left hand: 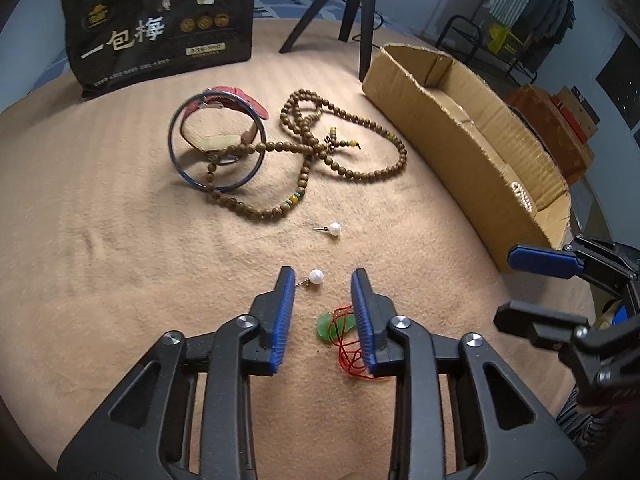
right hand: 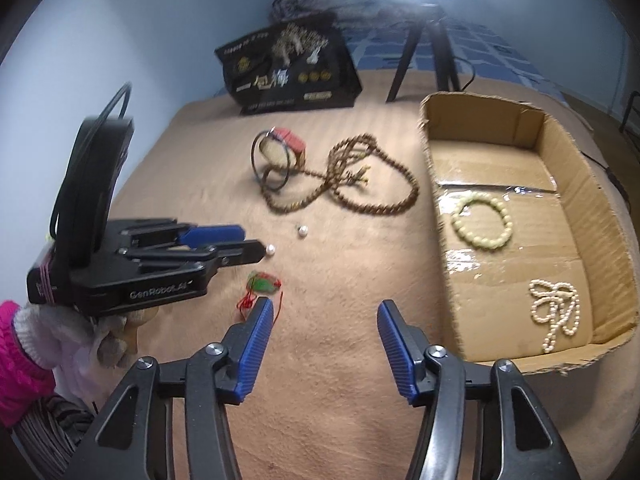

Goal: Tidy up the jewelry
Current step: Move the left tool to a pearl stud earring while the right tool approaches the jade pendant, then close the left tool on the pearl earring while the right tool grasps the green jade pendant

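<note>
My left gripper point(left hand: 323, 274) is open just above the tan blanket. A green jade pendant on red cord point(left hand: 335, 326) lies between its fingers, and a pearl earring point(left hand: 316, 276) lies by the left fingertip. A second pearl earring point(left hand: 334, 229) lies further out. A long brown bead necklace point(left hand: 320, 152) lies beyond, draped over a blue bangle point(left hand: 216, 142) and a red-strap watch point(left hand: 236, 98). My right gripper point(right hand: 326, 308) is open and empty next to the cardboard box point(right hand: 440, 240), which holds a yellow bead bracelet point(right hand: 482, 222) and a pearl necklace point(right hand: 556, 312). The pendant also shows in the right wrist view point(right hand: 262, 284).
A black printed bag point(left hand: 160, 24) stands at the back of the blanket beside a black tripod point(left hand: 352, 4). The box point(left hand: 472, 148) lies along the right side. My left gripper point(right hand: 256, 245) shows at the left in the right wrist view, held by a gloved hand.
</note>
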`<state>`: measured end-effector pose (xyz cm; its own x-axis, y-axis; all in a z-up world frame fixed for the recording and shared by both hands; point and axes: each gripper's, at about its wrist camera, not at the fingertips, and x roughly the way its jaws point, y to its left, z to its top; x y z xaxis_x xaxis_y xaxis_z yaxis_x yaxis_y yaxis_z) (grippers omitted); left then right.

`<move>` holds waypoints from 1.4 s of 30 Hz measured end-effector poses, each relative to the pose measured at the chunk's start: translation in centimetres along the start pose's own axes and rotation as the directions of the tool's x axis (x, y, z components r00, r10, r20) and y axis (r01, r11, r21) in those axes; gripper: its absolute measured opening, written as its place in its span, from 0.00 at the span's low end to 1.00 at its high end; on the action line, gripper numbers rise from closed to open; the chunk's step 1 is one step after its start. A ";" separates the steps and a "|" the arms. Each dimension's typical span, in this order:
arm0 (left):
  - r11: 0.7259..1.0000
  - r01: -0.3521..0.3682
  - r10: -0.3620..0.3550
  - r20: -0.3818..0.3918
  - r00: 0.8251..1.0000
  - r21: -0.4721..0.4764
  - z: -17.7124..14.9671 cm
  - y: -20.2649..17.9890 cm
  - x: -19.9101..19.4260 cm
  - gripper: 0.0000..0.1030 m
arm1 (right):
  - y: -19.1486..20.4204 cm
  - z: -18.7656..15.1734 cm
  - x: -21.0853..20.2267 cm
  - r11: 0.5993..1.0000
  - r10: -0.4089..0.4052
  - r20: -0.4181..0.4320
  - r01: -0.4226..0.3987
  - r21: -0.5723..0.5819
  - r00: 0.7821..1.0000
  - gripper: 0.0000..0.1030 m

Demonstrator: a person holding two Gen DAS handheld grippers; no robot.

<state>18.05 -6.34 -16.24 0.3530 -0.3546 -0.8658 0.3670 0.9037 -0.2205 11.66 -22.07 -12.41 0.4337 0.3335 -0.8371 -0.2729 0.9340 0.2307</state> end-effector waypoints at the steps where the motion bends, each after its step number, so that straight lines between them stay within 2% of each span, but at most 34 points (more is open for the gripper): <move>1: 1.000 -0.004 0.004 -0.002 1.000 0.008 0.0 -0.1 0.2 0.26 | 0.1 -0.1 0.3 1.000 0.003 -0.005 -0.003 -0.004 1.000 0.54; 4: 1.000 -0.019 0.019 -0.007 1.000 0.023 0.1 -0.1 0.7 0.25 | 0.4 -0.1 0.9 1.000 0.008 -0.017 -0.008 -0.012 1.000 0.54; 7: 1.000 -0.017 0.017 -0.016 1.000 0.021 0.1 0.1 1.3 0.19 | 0.7 -0.2 1.7 1.000 0.012 -0.028 -0.013 -0.020 1.000 0.54; 14: 0.999 -0.034 0.035 -0.024 0.999 0.040 0.1 0.3 2.4 0.11 | 1.6 -0.1 3.2 0.999 0.016 -0.049 -0.018 -0.042 0.999 0.53; 23: 0.999 -0.042 0.043 -0.014 0.999 0.029 -0.2 1.5 1.9 0.09 | 2.9 0.0 5.4 0.997 0.007 -0.076 -0.013 -0.078 0.997 0.52; 25: 0.998 -0.056 0.056 -0.012 0.998 0.024 -0.2 1.9 1.7 0.05 | 3.2 0.1 5.8 0.996 0.008 -0.077 -0.015 -0.087 0.997 0.51; 33: 0.998 -0.065 0.065 -0.006 0.998 -0.022 -0.6 4.2 0.9 0.04 | 4.9 0.8 7.7 0.994 0.012 -0.089 -0.022 -0.111 0.996 0.50; 39: 0.998 -0.052 0.052 0.000 0.999 -0.039 -1.0 5.0 0.3 0.04 | 6.1 1.2 9.0 0.989 -0.020 -0.088 0.007 -0.149 0.996 0.49; 42: 0.999 -0.031 0.031 0.021 0.999 -0.030 -0.8 4.6 -0.4 0.04 | 6.3 1.3 9.2 0.987 -0.050 -0.079 0.037 -0.159 0.996 0.39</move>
<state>18.91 -1.84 -17.31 0.3826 -0.3313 -0.8625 0.3304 0.9208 -0.2071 15.04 -12.95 -18.07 0.3774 0.2753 -0.8842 -0.3903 0.9131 0.1178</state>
